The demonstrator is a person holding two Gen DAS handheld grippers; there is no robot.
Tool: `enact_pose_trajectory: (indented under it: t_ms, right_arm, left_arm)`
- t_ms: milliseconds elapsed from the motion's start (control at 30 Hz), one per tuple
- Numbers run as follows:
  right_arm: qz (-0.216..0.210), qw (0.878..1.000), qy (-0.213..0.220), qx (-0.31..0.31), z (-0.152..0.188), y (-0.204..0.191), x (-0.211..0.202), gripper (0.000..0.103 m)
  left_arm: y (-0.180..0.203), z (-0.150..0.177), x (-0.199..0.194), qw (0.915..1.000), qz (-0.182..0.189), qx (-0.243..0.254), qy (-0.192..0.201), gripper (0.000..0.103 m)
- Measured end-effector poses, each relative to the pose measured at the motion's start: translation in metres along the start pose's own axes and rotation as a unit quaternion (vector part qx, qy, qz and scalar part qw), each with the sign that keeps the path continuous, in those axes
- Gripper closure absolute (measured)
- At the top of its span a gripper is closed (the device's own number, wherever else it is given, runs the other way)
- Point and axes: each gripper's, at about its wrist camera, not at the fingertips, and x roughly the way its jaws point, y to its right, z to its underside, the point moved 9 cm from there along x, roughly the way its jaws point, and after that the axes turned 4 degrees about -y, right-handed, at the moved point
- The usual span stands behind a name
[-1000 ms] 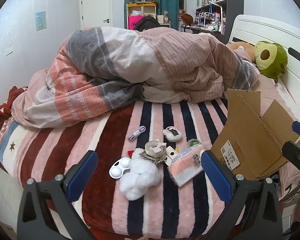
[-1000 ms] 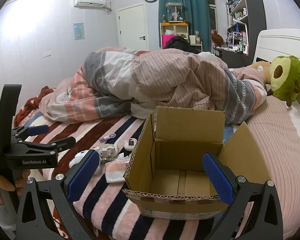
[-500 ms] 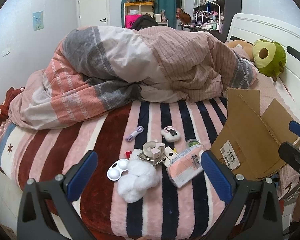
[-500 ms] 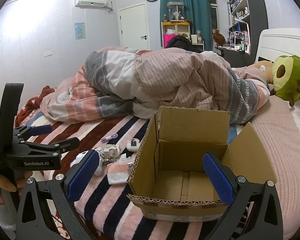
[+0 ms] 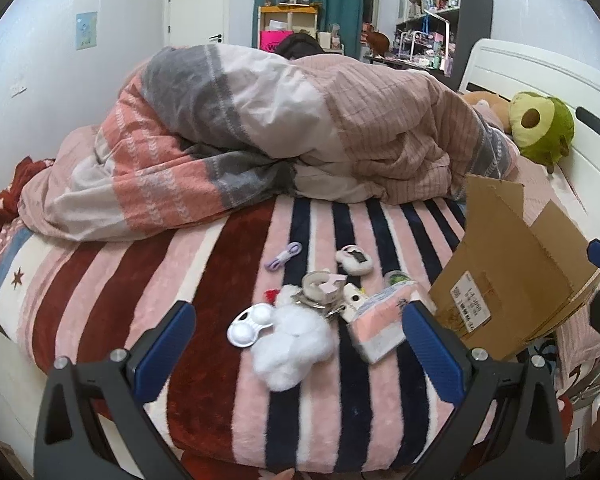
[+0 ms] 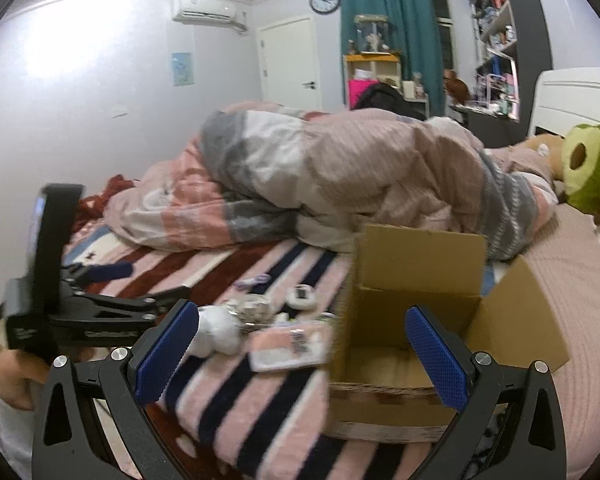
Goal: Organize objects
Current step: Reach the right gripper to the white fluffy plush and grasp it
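Both claws brought nearer the clutter; nothing picked yet.

Left gripper [image 5: 298, 342] spread wide, empty, now low-centre over white plush [image 5: 290, 342] and pink tissue pack [image 5: 380, 320]. Right gripper [image 6: 298, 354] also released, view swung leftward and blurred. Empty cardboard box [image 6: 420, 312] sits right of centre, beside the pile; first pick looks imminent.

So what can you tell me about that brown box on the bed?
The cardboard box is plain brown corrugated card, open at the top with its flaps standing up. It looks empty, though part of its floor is hidden. A white printed label is stuck on one outer side. It sits on the bed where the striped blanket meets the pink cover. The pink tissue pack lies close beside it; neither gripper touches it.
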Motion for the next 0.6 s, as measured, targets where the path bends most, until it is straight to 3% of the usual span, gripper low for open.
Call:
enact_pose_trajectory:
  t_ms: [233,433,600]
  right_arm:
    - [-0.046,0.999,-0.016,-0.022,0.006,-0.06,0.026,0.0]
    - [-0.106,0.992,-0.058,-0.029,0.034,-0.101,0.074,0.0]
    - [-0.129,0.987,-0.097,-0.014,0.064,-0.112,0.123,0.014]
  left_arm:
    - [-0.056,0.019,0.006,0.9994,-0.017,-0.031,-0.005,0.0]
    - [-0.109,0.041,0.024,0.9974,-0.019,-0.064,-0.027,0.0]
    - [-0.121,0.057,0.042,0.9966,0.009,-0.065,-0.049,0.0]
